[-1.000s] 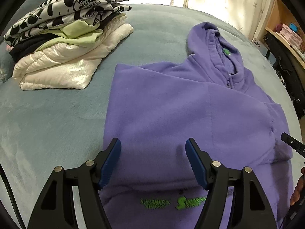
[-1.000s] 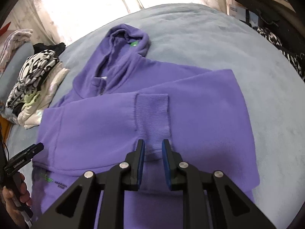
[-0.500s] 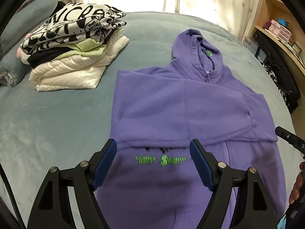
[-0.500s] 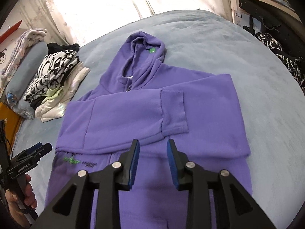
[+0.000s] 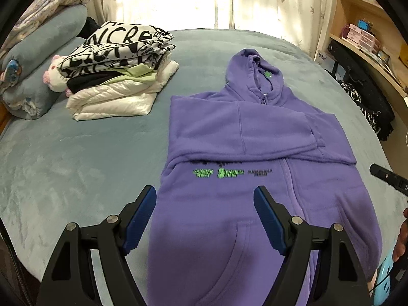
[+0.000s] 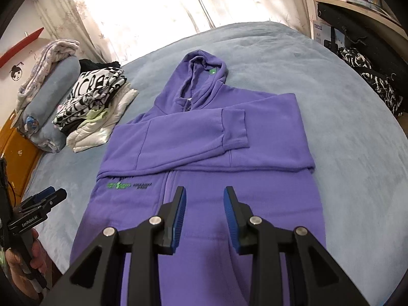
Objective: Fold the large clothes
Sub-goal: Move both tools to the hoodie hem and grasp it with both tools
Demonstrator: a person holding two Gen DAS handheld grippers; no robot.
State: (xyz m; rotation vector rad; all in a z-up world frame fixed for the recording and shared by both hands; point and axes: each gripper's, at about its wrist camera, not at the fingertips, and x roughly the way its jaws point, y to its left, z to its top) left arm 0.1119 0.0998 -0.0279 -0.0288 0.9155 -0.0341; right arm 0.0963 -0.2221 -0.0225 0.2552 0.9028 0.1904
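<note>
On the left claw (image 6: 48,195), gaping like the right claw (image 6: 204,199) above the purple hoodie (image 6: 204,137), "GenRobot.AI" is legible.

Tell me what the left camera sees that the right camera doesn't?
Only the left wrist view shows the white stuffed toy beside the pile, plus the pink boxes on the shelf. Only the right wrist view shows the red sticker on the wall and the sleeve cuff in full. Both show the purple hoodie, the pile of folded clothes and the blue blanket.
</note>
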